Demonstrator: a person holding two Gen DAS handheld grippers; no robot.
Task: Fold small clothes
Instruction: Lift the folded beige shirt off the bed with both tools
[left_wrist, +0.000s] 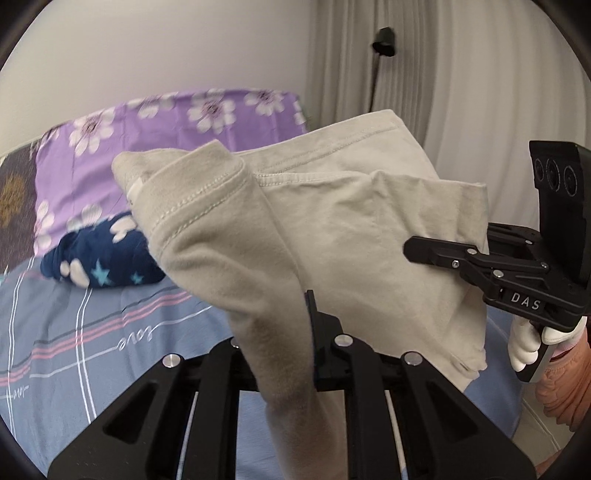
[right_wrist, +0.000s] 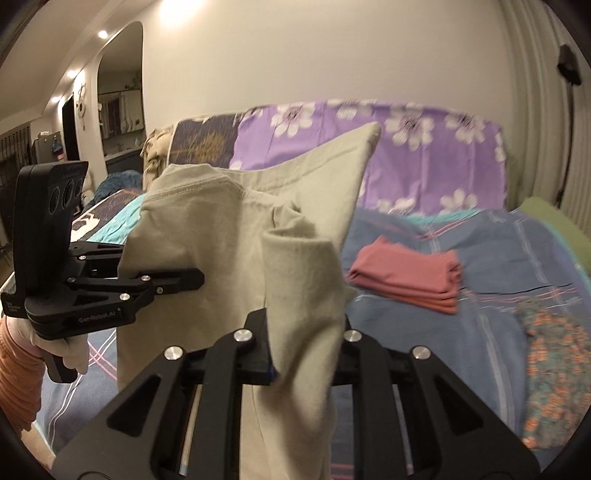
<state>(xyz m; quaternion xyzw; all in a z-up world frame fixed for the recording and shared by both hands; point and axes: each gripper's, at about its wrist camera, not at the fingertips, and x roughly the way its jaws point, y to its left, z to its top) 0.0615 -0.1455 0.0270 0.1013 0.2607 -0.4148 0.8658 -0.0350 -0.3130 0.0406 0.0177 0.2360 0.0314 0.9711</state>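
Note:
A beige garment (left_wrist: 332, 229) hangs in the air above the bed, held by both grippers. In the left wrist view my left gripper (left_wrist: 284, 328) is shut on one bunched edge of it, and the cloth drapes down over the fingers. My right gripper (left_wrist: 412, 253) comes in from the right and pinches the garment's other side. In the right wrist view the right gripper (right_wrist: 303, 328) is shut on a fold of the beige garment (right_wrist: 229, 251), while the left gripper (right_wrist: 197, 277) grips it from the left. Cloth hides most of the pads.
Under the garment lies a bed with a blue striped sheet (left_wrist: 92, 332). On it are a folded pink cloth (right_wrist: 406, 282), a navy star-print garment (left_wrist: 107, 258) and a floral garment (right_wrist: 554, 350). A purple floral pillow (left_wrist: 147, 129) stands at the back, and curtains (left_wrist: 461, 92) hang to the right.

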